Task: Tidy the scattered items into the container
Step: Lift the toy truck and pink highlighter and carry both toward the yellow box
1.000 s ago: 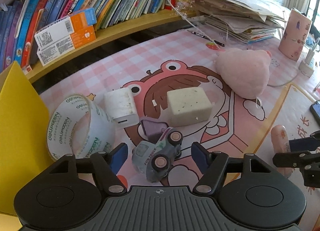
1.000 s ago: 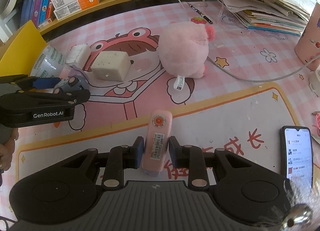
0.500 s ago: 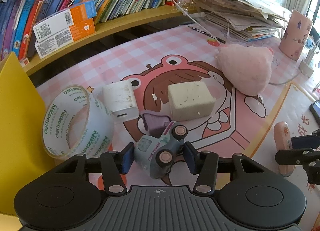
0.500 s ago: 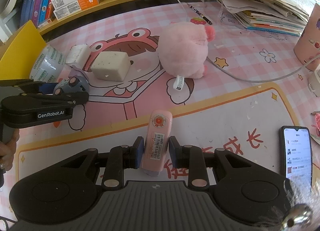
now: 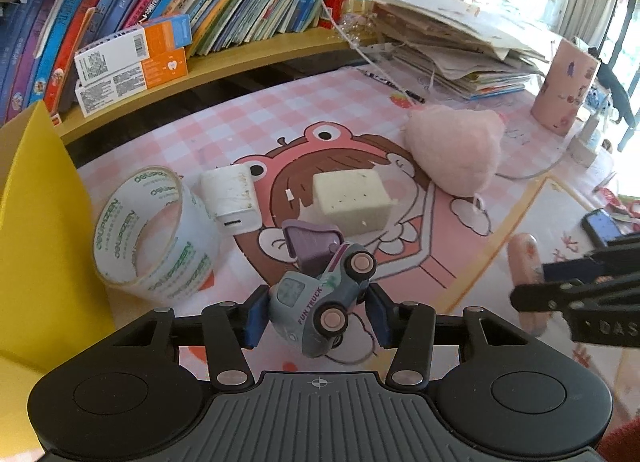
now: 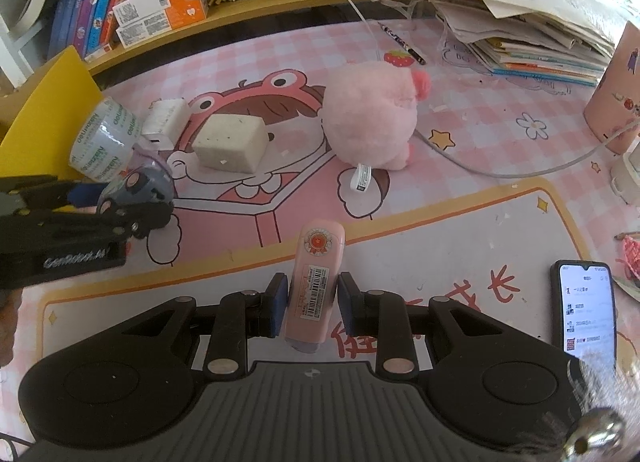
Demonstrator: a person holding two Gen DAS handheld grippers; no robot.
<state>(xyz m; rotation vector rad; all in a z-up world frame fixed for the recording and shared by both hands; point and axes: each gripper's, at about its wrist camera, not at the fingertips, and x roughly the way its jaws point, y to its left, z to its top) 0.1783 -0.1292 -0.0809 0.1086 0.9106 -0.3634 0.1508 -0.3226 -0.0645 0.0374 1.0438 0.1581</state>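
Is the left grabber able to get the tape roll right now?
Probably not yet: the left gripper is shut on the toy truck, so it is full. The tape roll lies close by, uncovered.

The left gripper [image 5: 316, 316], wide open a second ago, now clamps the toy truck [image 5: 320, 302]. The truck is tipped up, its rear raised above the mat [image 5: 404, 246].

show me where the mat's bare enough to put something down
Freest: the white panel between the pink tube and the phone, and the checks behind the plush pig. Crowded: tape roll, charger, sponge block and toy truck by the yellow container.
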